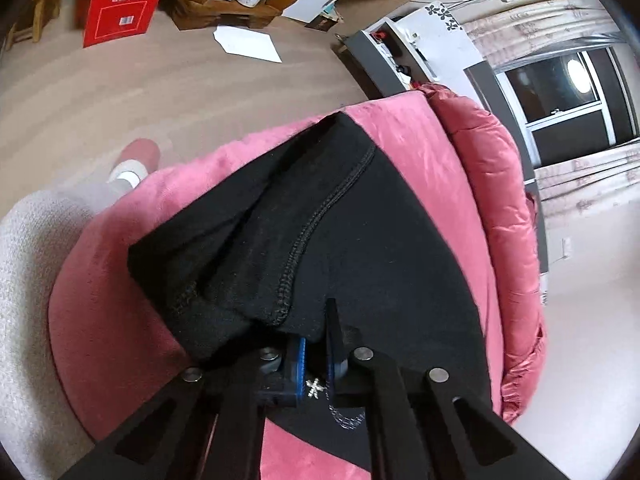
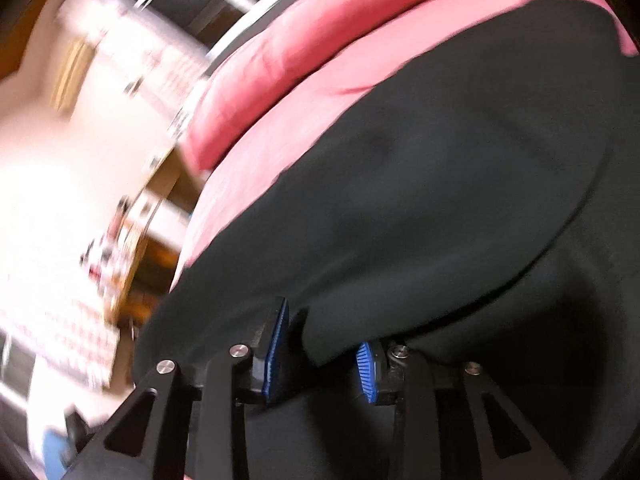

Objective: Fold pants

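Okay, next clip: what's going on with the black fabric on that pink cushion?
A person is folding black pants spread over a pink cushion, with a hand-held gripper in each hand. The left hand-held gripper is shut on an edge of the pants near a stitched seam. The right hand-held gripper has its blue pads apart, a fold of the cloth hanging between them unpinched. That view is motion-blurred. The pants look partly folded, not finished.

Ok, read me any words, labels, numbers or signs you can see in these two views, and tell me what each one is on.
Flat red cardboard box on the floor: a row of white characters and a barcode label, too small to read.
Black fabric pants on the pink cushion: a small white embroidered star-like mark with a stitched line beside it, no legible letters.
Right wrist view: too blurred, no text readable.
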`<state>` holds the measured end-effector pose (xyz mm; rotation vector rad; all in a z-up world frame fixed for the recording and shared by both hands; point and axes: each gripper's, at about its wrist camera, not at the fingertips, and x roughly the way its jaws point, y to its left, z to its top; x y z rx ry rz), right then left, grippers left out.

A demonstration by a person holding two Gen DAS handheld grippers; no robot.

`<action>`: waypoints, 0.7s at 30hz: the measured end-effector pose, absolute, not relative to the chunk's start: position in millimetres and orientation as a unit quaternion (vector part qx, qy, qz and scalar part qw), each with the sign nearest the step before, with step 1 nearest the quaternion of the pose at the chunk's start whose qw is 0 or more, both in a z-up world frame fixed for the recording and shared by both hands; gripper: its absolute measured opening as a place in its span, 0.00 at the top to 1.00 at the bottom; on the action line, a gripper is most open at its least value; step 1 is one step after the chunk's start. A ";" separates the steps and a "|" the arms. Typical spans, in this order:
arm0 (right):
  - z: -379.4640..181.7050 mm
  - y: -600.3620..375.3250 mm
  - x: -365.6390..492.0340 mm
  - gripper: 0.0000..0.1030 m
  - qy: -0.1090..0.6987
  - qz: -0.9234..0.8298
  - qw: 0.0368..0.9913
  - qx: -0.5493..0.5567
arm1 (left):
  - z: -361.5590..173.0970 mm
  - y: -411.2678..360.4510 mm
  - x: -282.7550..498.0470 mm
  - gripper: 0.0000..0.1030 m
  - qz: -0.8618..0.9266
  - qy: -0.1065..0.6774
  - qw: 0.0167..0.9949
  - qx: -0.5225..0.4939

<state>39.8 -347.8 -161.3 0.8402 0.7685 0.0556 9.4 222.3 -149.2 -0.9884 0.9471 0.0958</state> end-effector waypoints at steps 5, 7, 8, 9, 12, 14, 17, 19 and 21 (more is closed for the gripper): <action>-151.0 -381.4 42.2 0.90 0.345 0.007 0.835 0.428 | -114.7 229.4 6.5 0.94 0.015 0.423 0.785 -0.453; -130.4 -379.5 33.6 0.90 0.324 0.018 0.850 0.415 | -99.5 231.6 5.0 0.94 0.002 0.415 0.793 -0.446; -118.0 -376.5 27.6 0.90 0.315 0.024 0.858 0.405 | -89.7 233.6 4.0 0.94 -0.003 0.413 0.801 -0.434; -105.0 -373.1 20.0 0.90 0.306 0.033 0.866 0.393 | -84.3 235.2 2.4 0.94 -0.006 0.412 0.806 -0.424; -81.3 -360.6 -6.0 0.90 0.302 0.061 0.878 0.366 | -77.5 238.6 9.1 0.94 0.000 0.425 0.820 -0.383; -82.1 -349.3 -18.4 0.90 0.326 0.067 0.879 0.342 | -87.9 243.7 9.2 0.94 0.018 0.446 0.815 -0.369; -102.8 -330.5 -28.5 0.90 0.390 0.060 0.871 0.294 | -113.5 246.4 12.4 0.94 0.046 0.490 0.799 -0.346; -129.1 -322.0 -28.8 0.90 0.433 0.043 0.859 0.270 | -129.4 241.7 16.0 0.94 0.052 0.516 0.791 -0.324; -151.6 -330.9 -19.7 0.90 0.456 0.038 0.842 0.286 | -130.0 238.3 12.9 0.94 0.049 0.504 0.806 -0.306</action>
